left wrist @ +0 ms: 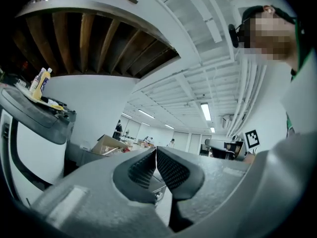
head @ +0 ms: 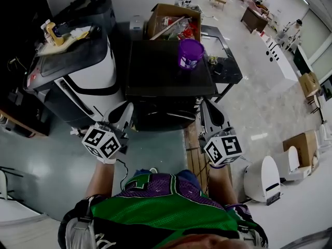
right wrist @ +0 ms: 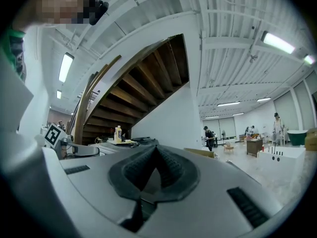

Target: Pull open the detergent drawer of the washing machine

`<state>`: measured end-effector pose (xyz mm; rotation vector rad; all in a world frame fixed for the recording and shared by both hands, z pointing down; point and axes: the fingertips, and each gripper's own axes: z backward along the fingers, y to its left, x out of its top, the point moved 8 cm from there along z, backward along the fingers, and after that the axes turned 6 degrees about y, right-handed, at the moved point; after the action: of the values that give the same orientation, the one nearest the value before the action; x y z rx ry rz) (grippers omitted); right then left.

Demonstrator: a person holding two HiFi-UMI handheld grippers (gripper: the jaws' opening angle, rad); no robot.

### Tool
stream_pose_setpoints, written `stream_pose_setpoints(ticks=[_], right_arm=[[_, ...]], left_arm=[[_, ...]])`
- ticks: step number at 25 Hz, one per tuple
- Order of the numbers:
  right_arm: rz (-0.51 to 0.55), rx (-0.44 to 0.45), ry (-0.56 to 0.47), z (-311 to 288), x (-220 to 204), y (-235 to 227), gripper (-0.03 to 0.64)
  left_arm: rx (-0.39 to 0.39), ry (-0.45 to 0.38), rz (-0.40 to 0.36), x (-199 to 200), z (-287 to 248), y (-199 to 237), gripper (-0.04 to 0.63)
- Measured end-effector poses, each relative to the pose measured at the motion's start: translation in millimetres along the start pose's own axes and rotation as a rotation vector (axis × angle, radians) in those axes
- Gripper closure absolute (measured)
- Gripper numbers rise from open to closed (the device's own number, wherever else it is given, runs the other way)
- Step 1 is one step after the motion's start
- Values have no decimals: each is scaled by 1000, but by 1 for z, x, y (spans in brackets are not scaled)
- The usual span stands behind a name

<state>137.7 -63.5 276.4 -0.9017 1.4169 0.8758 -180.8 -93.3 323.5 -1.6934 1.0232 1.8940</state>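
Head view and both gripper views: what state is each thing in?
left tool: shut, empty
right tool: shut, empty
purple tub: upright on the dark machine
dark machine: front hidden from above, drawer state cannot be told
cardboard box: flaps open, filled
bottle: upright

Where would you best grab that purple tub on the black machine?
Probably grip the purple tub across its round side wall, coming level from the near side: it stands upright on the black machine, with bare top in front of it.
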Motion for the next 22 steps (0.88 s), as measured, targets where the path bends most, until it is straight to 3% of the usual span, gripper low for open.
stream_pose_setpoints(ticks=[7, 10, 12, 16, 22], right_arm=[[1, 70, 12, -20, -2, -16, 615], [9, 90, 6, -24, 0, -26, 615], [7, 91, 9, -26, 2, -29, 615], [5, 104, 13, -33, 0, -36, 615], [1, 103, 43, -52, -13, -47, 615]], left_arm=[[-32, -59, 103, 2, -16, 1, 573], [-106, -72, 185, 1, -26, -1, 397], [-162, -89, 253, -3, -32, 2, 362], [-196, -89, 353, -25, -46, 15, 359], [-182, 2, 394, -74, -71, 43, 359]])
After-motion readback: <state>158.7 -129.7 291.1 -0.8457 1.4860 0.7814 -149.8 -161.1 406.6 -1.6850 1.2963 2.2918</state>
